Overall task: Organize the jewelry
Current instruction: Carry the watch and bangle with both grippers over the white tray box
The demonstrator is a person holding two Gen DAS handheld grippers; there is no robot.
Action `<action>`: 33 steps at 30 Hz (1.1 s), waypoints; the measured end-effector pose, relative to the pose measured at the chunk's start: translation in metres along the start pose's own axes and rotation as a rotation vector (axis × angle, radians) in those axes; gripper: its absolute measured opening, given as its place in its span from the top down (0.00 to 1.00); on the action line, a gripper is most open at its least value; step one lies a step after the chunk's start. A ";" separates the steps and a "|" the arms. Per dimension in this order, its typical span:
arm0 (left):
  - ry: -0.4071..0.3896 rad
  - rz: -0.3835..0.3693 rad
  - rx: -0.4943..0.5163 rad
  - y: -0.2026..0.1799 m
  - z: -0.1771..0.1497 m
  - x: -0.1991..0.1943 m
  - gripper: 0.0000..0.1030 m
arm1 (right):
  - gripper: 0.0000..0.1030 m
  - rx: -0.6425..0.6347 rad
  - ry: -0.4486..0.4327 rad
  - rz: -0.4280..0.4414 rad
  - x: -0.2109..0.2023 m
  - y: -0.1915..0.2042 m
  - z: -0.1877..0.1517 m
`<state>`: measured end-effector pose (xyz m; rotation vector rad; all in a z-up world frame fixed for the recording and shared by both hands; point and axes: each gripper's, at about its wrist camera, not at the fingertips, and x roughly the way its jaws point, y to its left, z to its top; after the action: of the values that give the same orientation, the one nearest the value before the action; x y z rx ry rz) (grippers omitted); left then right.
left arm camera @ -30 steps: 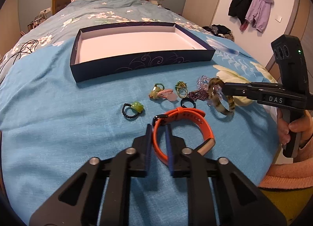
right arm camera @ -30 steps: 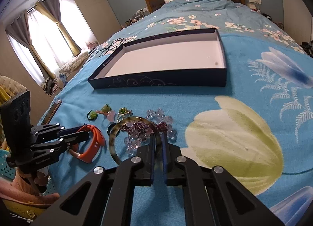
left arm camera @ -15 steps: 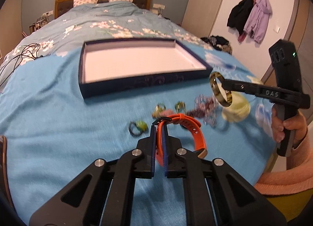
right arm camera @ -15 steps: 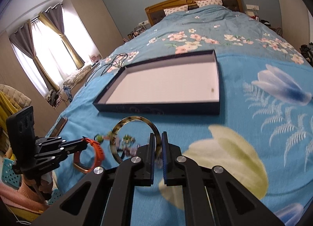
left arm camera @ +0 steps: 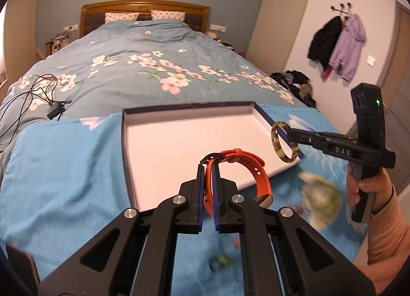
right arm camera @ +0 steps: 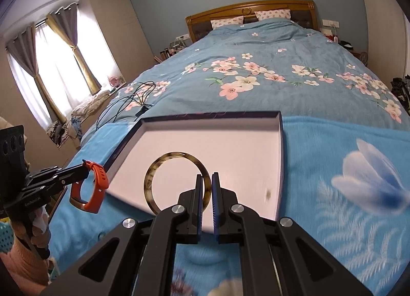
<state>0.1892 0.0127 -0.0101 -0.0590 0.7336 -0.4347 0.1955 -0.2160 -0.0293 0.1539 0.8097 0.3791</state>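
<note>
The orange watch band [left arm camera: 239, 167] hangs pinched by its strap in the left claw [left arm camera: 208, 180], lifted clear of the bed and over the near edge of the open box [left arm camera: 179, 139]. The tortoiseshell bangle [right arm camera: 176, 183] is pinched by its rim in the right claw [right arm camera: 206, 193], held on edge above the box's near right corner. Each piece is gripped at a thin section so that it dangles free, which looks meant to let it drop cleanly onto the pale floor of the box once the claws spread. The box is empty, so the sorting seems barely begun. A few small pieces, blurred, lie on the bright blue blanket [left arm camera: 64, 180] short of the box. That blanket covers the foot of a bed with a flowered quilt [right arm camera: 256, 65] and a wooden headboard [left arm camera: 144, 11]. Black cables [left arm camera: 38, 90] lie near the bed's left edge; coats [left arm camera: 338, 44] hang on the wall, and curtains [right arm camera: 64, 52] frame a bright window.
</note>
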 end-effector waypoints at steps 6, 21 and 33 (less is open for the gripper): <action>0.034 0.036 -0.024 0.015 0.036 0.044 0.94 | 0.95 0.005 0.035 -0.035 0.043 -0.008 0.031; 0.136 0.094 -0.065 0.049 0.076 0.146 0.94 | 0.95 0.010 0.150 -0.129 0.111 -0.013 0.063; 0.260 0.127 -0.105 0.069 0.081 0.188 0.93 | 0.94 0.044 0.197 -0.169 0.128 -0.018 0.064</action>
<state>0.3911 -0.0087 -0.0826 -0.0541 1.0105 -0.2847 0.3274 -0.1819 -0.0773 0.0894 1.0184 0.2192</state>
